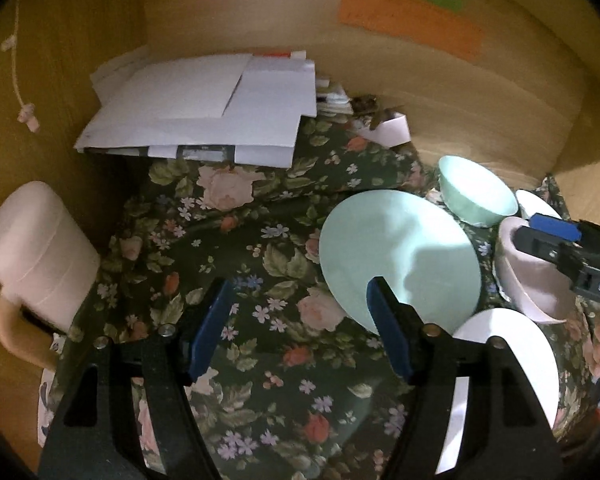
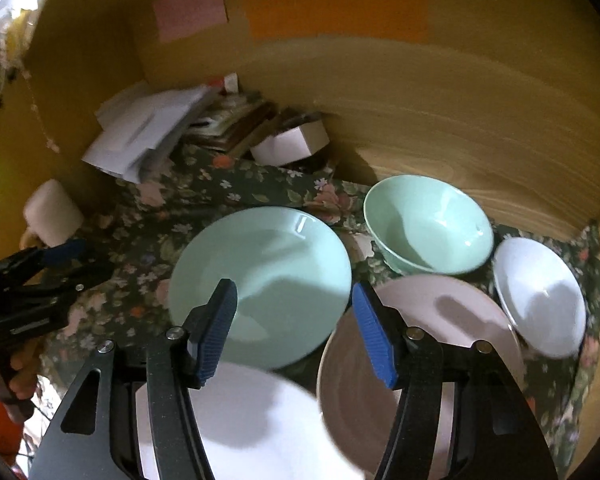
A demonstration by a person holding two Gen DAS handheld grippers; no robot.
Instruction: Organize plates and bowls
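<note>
On the floral cloth (image 1: 260,320) lie a mint plate (image 1: 400,256) (image 2: 260,280), a mint bowl (image 1: 476,192) (image 2: 428,224), a white plate (image 1: 512,368) (image 2: 240,420), a small white bowl (image 2: 540,300) and a pink dish (image 2: 380,380), which in the left wrist view reads as a pink bowl (image 1: 528,280). My left gripper (image 1: 300,328) is open and empty above the cloth, left of the mint plate. My right gripper (image 2: 296,328) is open, hovering over the plates; it also shows in the left wrist view (image 1: 556,240) at the pink bowl's rim.
A pile of white papers and books (image 1: 204,108) lies at the back left. A cream mug (image 1: 36,256) stands at the left wall. A small white box (image 2: 292,144) sits at the back. Wooden walls (image 1: 460,112) enclose the space.
</note>
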